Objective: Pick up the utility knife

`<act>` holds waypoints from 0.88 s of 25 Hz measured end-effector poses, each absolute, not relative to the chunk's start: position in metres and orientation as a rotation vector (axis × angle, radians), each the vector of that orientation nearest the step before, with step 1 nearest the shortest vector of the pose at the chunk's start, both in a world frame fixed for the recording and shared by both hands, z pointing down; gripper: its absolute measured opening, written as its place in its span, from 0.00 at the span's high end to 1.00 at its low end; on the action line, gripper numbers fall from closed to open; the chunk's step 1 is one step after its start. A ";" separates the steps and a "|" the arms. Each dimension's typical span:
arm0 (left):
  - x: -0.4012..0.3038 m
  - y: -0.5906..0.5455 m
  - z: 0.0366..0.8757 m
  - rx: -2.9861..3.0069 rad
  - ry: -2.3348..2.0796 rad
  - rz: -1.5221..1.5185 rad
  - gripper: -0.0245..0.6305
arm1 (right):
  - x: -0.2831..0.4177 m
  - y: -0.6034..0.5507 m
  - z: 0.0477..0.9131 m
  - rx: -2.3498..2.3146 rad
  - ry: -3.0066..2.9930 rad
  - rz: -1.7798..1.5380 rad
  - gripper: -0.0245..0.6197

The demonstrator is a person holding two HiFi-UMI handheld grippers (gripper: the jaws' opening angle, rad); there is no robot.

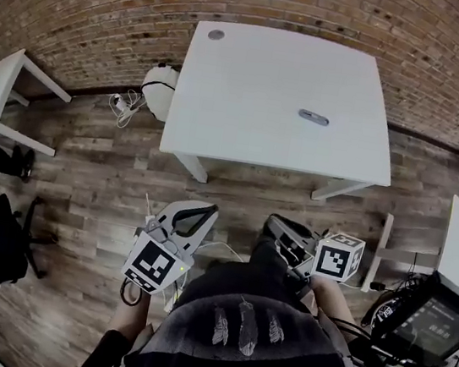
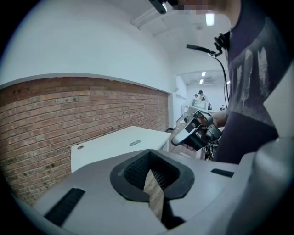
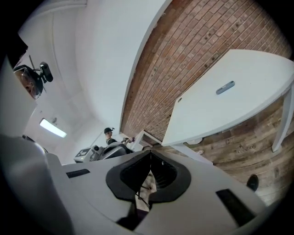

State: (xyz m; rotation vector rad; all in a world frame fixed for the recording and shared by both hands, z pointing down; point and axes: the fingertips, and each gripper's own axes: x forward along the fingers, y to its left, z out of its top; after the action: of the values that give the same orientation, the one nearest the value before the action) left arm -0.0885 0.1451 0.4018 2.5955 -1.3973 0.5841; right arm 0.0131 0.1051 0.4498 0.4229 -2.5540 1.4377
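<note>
Utility knife [image 1: 314, 117] at twelve o'clock could be shoved by left gripper [image 1: 193, 212] or right gripper [image 1: 284, 227] (both pressed together, empty).

Wood floor [image 1: 244, 202] lies open before the white table [image 1: 262, 81]; cables [image 1: 123, 105] beside it.

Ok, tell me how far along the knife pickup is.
Nothing looks done: the utility knife lies untouched on the white table. In hand: nothing; the left gripper and right gripper are both shut and empty, held by the person's body, short of the table. Still to do: reach the table, open a gripper, grasp the knife and lift.
</note>
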 end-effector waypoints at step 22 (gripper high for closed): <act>0.007 -0.020 0.415 2.587 -1.161 0.829 0.97 | 0.110 -0.039 0.502 0.480 -2.408 1.643 0.96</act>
State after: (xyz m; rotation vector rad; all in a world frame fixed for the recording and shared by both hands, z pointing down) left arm 0.0066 -0.0196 0.4152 2.5871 -1.1609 0.8292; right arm 0.1101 -0.0387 0.5025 0.4802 -2.4083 1.6427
